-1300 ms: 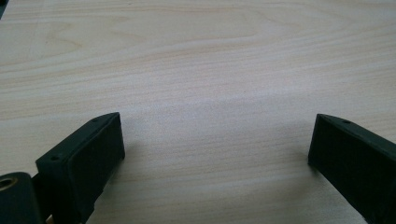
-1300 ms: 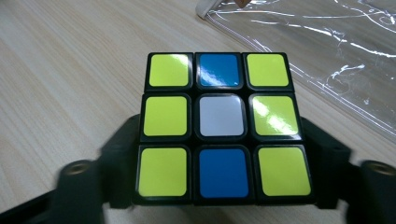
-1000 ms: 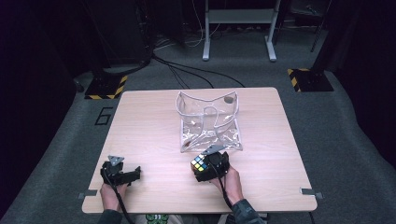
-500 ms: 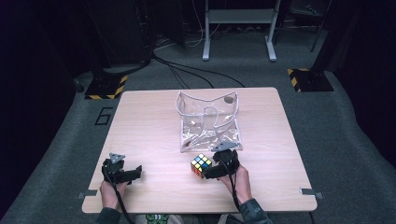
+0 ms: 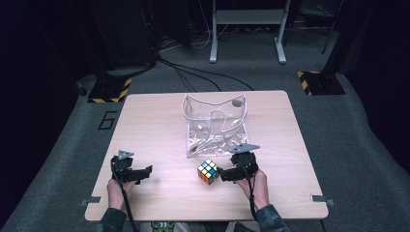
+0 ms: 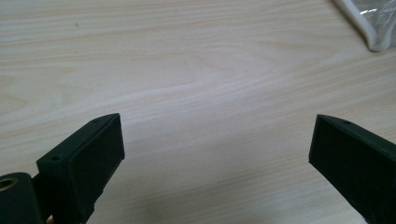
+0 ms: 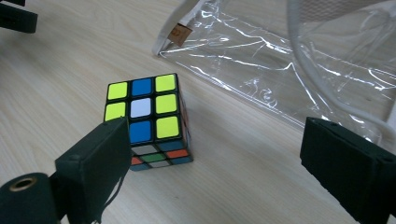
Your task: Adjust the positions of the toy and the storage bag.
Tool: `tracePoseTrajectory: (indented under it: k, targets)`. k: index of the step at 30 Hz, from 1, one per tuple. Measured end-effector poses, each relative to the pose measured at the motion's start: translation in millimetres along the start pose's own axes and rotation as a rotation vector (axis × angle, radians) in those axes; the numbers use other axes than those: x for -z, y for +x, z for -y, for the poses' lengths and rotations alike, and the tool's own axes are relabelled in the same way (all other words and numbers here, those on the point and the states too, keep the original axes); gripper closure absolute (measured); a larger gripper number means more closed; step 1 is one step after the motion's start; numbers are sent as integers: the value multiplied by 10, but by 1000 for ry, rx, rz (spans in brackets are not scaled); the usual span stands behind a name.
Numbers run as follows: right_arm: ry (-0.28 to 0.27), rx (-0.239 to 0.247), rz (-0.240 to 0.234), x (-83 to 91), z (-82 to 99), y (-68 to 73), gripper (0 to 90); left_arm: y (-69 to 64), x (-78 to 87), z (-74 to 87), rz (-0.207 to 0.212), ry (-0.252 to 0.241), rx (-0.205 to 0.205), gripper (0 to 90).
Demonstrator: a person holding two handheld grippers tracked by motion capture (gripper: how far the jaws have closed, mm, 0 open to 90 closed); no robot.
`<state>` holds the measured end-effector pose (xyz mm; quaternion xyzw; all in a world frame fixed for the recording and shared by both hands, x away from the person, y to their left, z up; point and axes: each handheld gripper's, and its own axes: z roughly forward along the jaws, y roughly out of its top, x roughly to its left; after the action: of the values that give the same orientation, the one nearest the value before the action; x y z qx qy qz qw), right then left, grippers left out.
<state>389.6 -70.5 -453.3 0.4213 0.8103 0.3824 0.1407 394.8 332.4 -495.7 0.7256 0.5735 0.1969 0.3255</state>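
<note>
Cube (image 7: 148, 122) multicoloured squares, black grid; pouch (image 7: 299, 60) clear, white-trimmed; jaws black.

In the right gripper view, the cube's (image 7: 148, 116) near left corner is covered by one black jaw, and the clear pouch (image 7: 280, 60) is cut off at the top and right edges. The small tag (image 7: 179, 33) on the pouch cannot be read.

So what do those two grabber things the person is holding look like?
Both are black. The left gripper and the right gripper each have two chunky, flat-sided black jaws with small holes in them. Each carries a grey three-cornered plate on top, and a dark cable trails back from each along the forearm. The person wears dark sleeves.
</note>
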Motion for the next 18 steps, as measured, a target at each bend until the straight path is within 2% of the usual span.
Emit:
tracePoseTrajectory:
  k: [5, 10, 18]
  targets:
    - [-2, -22, 9, 55, -18, -64, 86, -75, -9, -107, 26, -2, -9, 38]
    - [-18, -41, 22, 137, -40, -174, 91, -163, -11, -279, 65, -6, -30, 44]
    - [-22, -58, 37, 228, -110, -286, 105, -249, -41, -497, 97, 3, -32, 61]
